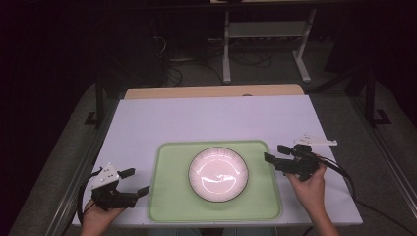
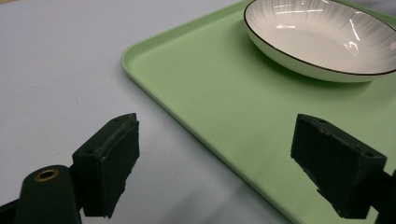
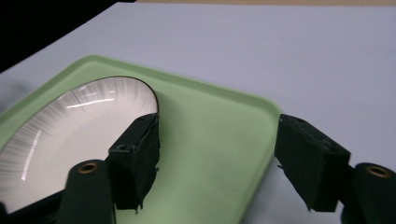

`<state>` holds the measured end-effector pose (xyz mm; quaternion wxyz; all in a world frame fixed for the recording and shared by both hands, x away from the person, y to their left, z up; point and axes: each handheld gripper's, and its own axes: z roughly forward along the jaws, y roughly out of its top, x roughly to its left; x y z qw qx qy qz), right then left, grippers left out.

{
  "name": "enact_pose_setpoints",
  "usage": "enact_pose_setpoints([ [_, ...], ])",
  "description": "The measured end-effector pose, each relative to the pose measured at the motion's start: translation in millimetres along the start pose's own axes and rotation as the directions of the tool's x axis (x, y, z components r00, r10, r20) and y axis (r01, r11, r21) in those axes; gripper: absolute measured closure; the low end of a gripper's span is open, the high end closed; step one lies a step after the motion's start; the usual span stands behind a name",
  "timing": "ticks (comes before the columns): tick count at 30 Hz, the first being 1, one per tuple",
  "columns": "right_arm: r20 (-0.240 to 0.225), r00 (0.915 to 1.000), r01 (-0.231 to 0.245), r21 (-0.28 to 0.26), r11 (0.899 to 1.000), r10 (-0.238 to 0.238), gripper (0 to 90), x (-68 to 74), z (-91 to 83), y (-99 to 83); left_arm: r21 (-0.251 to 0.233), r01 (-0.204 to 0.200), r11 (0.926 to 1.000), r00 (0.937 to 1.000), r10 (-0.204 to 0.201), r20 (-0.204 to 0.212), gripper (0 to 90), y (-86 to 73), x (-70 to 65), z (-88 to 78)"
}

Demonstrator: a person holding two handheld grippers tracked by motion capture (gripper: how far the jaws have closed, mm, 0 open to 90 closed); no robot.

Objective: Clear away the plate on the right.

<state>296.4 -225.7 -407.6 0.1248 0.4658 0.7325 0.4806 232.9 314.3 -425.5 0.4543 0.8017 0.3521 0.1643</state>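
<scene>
Nearest the table's front edge, the left gripper point(image 1: 132, 182) and right gripper point(image 1: 276, 153) flank a green tray point(image 1: 167, 196), jaws spread and empty. Between them, a white bowl point(image 1: 219, 173) sits mid-tray; the tray's long axis runs left-right, front rim partly cut off in both gripper views

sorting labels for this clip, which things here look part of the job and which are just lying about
Likely in the job:
green tray
white bowl on the tray
left tool, open
right tool, open

Just lying about:
metal stand on the floor behind the table
floor cables
</scene>
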Motion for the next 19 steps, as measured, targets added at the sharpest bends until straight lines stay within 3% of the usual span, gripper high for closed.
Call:
enact_pose_setpoints([
  [3,0.041,0.9984,0.039,-0.016,0.999,-0.039,28.3,-3.2,-9.4,-3.1,0.0,-0.001,1.0,1.0,0.001,0.001,15.2,0.0,-0.1,0.3],
  [11,0.096,0.9924,0.081,-0.044,0.996,-0.077,26.0,-16.0,-34.7,-14.3,0.004,0.001,1.0,1.0,-0.001,0.004,15.2,-0.2,-0.1,1.7],
  [16,0.133,0.9883,0.084,-0.065,0.994,-0.075,25.9,-19.9,-46.4,-30.0,0.004,0.0,1.0,1.0,0.0,0.003,15.2,-0.1,0.0,1.3],
  [19,0.129,0.9902,0.061,-0.054,0.997,-0.054,26.0,-21.4,-50.9,-39.4,0.002,-0.005,1.0,1.0,0.005,0.003,15.2,0.5,-0.9,0.9],
])
